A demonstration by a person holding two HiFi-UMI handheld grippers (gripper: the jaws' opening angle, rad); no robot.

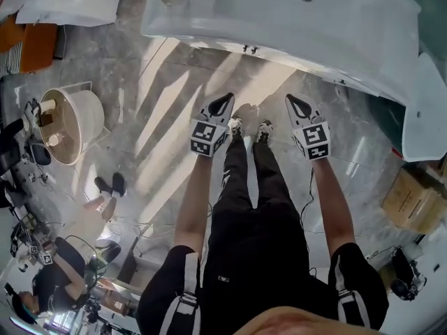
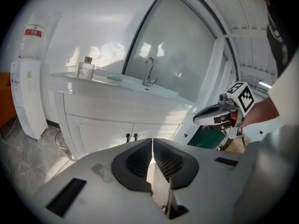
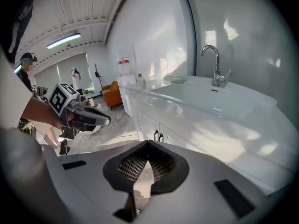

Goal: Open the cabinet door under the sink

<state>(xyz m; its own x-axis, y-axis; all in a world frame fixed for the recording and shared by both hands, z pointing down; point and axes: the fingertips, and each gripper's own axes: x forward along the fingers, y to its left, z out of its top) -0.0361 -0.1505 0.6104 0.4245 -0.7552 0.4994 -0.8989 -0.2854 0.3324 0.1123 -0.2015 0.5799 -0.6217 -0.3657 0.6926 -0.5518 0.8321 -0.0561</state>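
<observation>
Head view: the person stood facing the white sink counter (image 1: 328, 33), which ran across the top of the frame. The left gripper (image 1: 225, 100) and the right gripper (image 1: 292, 100) were held side by side at centre frame, both pointing toward the counter and well apart from it. The pair of dark door handles (image 1: 248, 48) showed at the counter's lower edge, just above the grippers in the picture. The person's shoes (image 1: 250, 128) stood on the grey marbled floor (image 1: 160, 82) between the two grippers.

Left gripper view: the left gripper (image 2: 152, 142) was clenched, its jaws meeting at the tips with nothing between them. The cabinet doors (image 2: 105, 135) under the sink appeared closed, at lower centre-left, with the handles (image 2: 131, 136) side by side where they met. A faucet (image 2: 149, 72) and a bottle (image 2: 86, 68) stood on the counter above. The right gripper (image 2: 197, 120) showed at the right of the frame, clear of the cabinet.

Right gripper view: the right gripper (image 3: 148, 144) was likewise clenched and empty, its jaw tips together. The handles (image 3: 158, 136) lay just above the jaws at centre frame, not touched. The faucet (image 3: 216, 65) stood at upper right. The left gripper (image 3: 107, 121) showed at the left.
</observation>
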